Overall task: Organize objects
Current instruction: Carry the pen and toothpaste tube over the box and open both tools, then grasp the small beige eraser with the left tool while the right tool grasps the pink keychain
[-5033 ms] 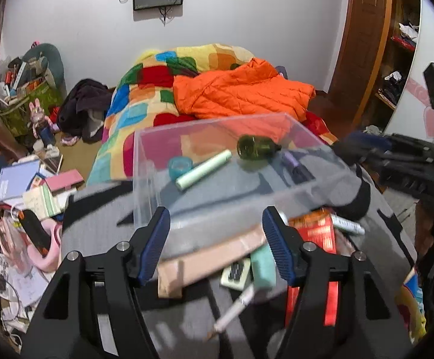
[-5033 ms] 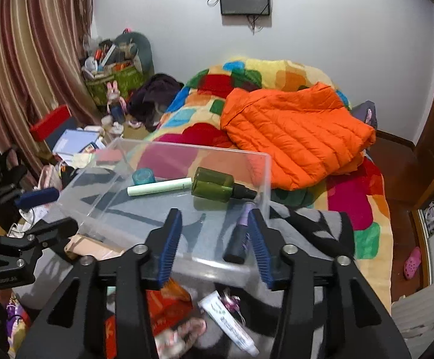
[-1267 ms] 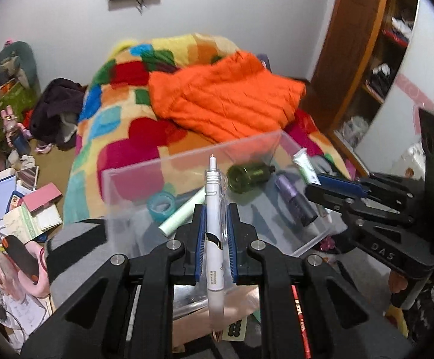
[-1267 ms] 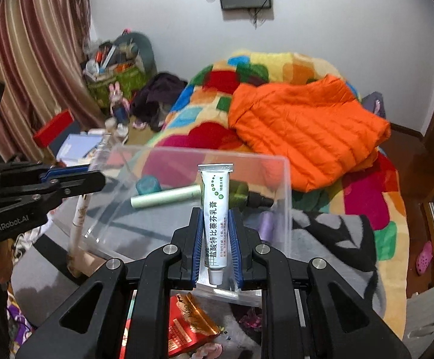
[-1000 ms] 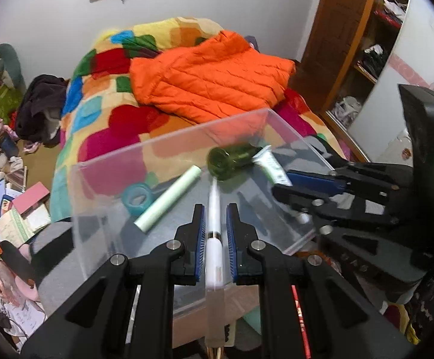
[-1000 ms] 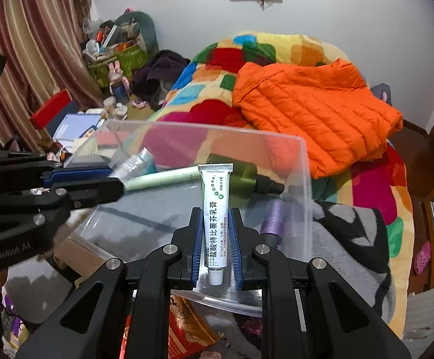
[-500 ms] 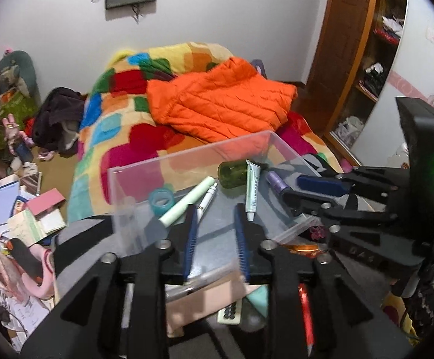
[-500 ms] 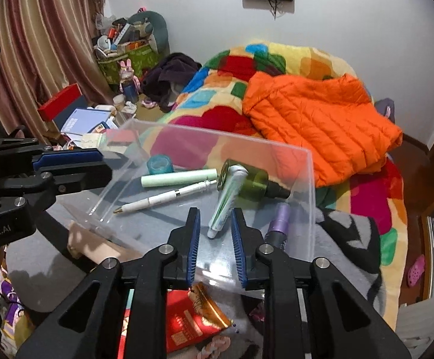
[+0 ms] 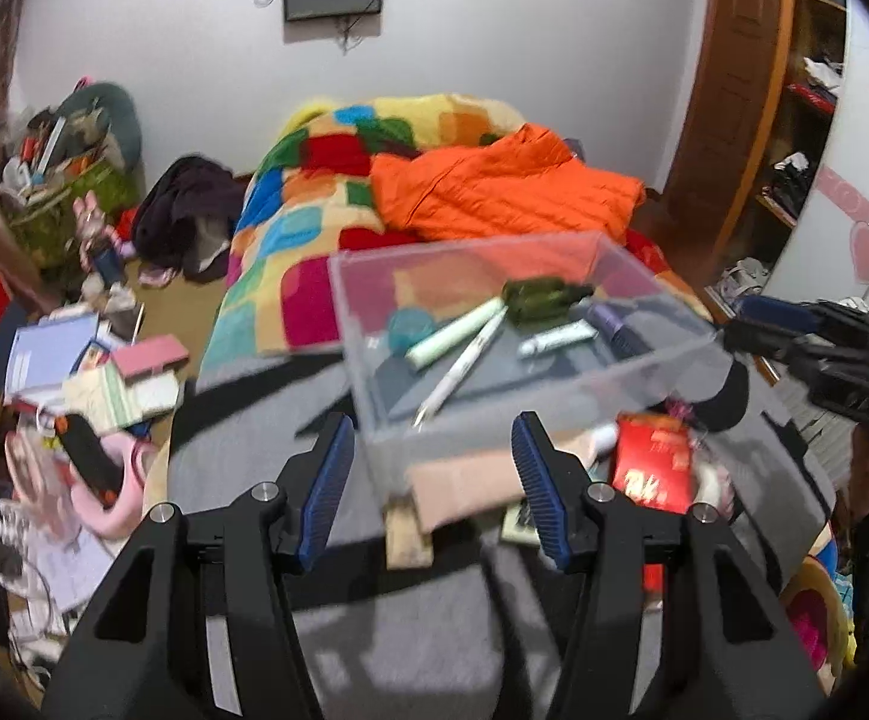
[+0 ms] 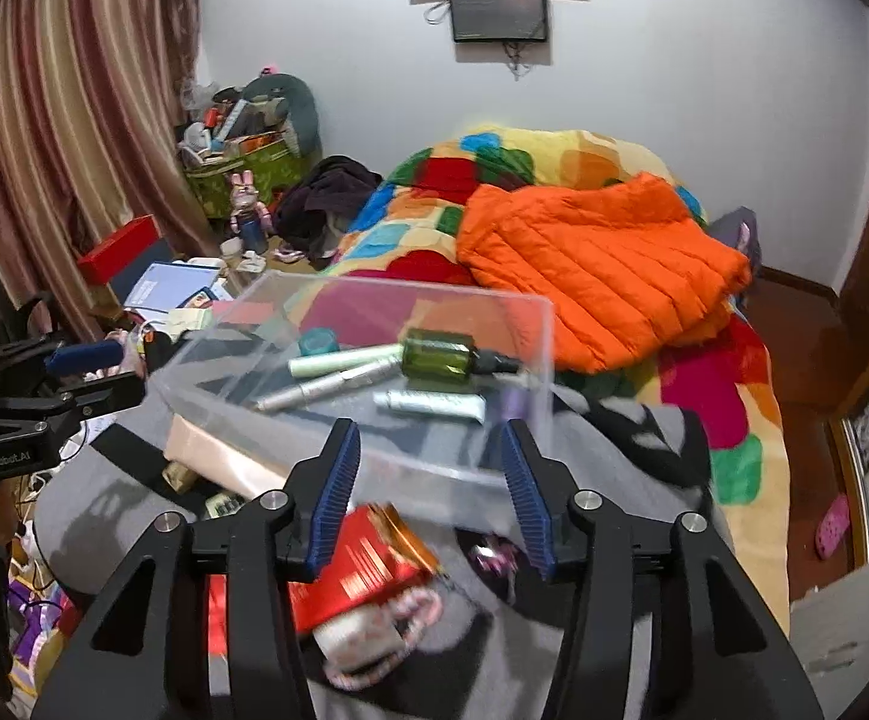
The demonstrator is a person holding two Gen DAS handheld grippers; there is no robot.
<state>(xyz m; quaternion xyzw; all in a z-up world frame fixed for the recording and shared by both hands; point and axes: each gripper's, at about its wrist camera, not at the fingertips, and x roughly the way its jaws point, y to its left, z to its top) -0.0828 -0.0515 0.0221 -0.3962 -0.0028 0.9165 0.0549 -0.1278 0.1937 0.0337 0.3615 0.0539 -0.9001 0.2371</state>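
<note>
A clear plastic box point(image 9: 368, 276) point(image 10: 545, 324) stands on a grey cloth at the foot of the bed. Inside lie a white pen point(image 9: 464, 363) point(image 10: 326, 387), a small white tube point(image 9: 557, 337) point(image 10: 431, 403), a pale green stick point(image 9: 452, 333) point(image 10: 344, 360), a dark green bottle point(image 9: 539, 294) point(image 10: 437, 360), a teal cap point(image 9: 410, 327) and a purple tube point(image 9: 608, 321). My left gripper point(image 9: 433, 441) hangs just before the box's near wall, jaws opening, nothing between them. My right gripper point(image 10: 431, 447) is likewise back from the box, jaws opening and empty.
Loose items lie on the grey cloth point(image 9: 410, 648) before the box: a beige flat package point(image 9: 464, 483), a red packet point(image 9: 650, 471) point(image 10: 356, 570) and small cards. An orange jacket point(image 10: 596, 264) lies on the patchwork blanket behind. Books and clutter cover the floor point(image 9: 74, 372) at left.
Both grippers let go of their loads, the pen and the white tube, which now lie in the box. Both have pulled back from the box with jaws spread wider.
</note>
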